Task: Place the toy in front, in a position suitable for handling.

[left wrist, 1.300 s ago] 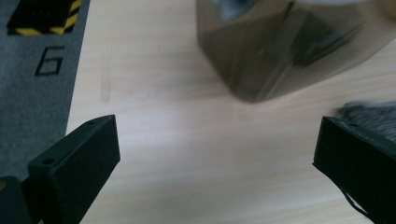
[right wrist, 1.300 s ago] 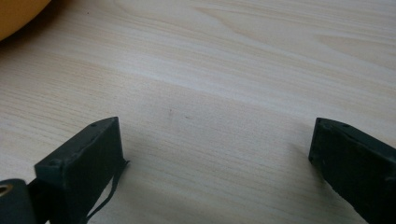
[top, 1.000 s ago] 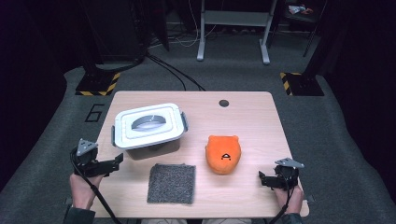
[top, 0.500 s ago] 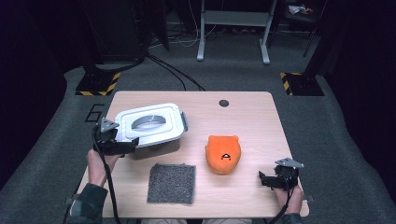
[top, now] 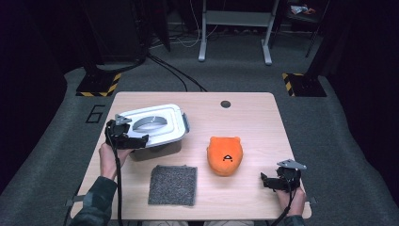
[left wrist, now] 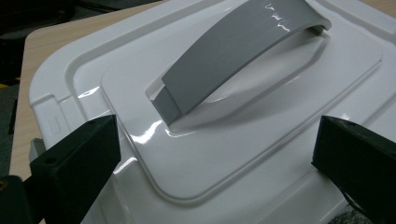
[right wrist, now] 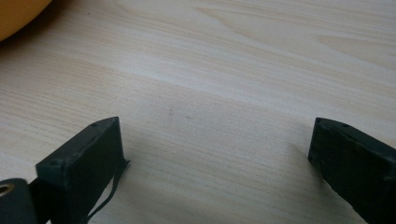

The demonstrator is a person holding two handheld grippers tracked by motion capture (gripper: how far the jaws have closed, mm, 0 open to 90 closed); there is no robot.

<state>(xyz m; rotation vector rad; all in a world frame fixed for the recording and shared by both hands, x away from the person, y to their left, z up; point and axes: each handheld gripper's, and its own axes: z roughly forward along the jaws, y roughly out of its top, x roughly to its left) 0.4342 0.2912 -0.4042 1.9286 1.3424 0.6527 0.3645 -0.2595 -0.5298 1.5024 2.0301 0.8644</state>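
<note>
A white lidded box (top: pixel 155 128) with a grey handle (top: pixel 150 124) stands at the table's left. My left gripper (top: pixel 139 140) hovers over its near left corner, open, with the handle (left wrist: pixel 233 51) ahead of its wide-spread jaws and the lid (left wrist: pixel 261 140) beneath them. An orange plush toy (top: pixel 225 155) with a small face lies right of centre. A grey square mat (top: pixel 173 184) lies near the front edge. My right gripper (top: pixel 266 181) rests low at the front right, open over bare wood (right wrist: pixel 224 93), with the toy's edge (right wrist: pixel 16 14) at its upper left.
A small dark hole (top: pixel 225 104) sits in the table near its far edge. The wooden table (top: pixel 254 122) has bare wood between the toy and the box. Dark carpet, stand legs and cables lie beyond the far edge.
My left gripper rose from the table's front left corner and moved forward and right, over the white box's lid. The right gripper stayed put.
</note>
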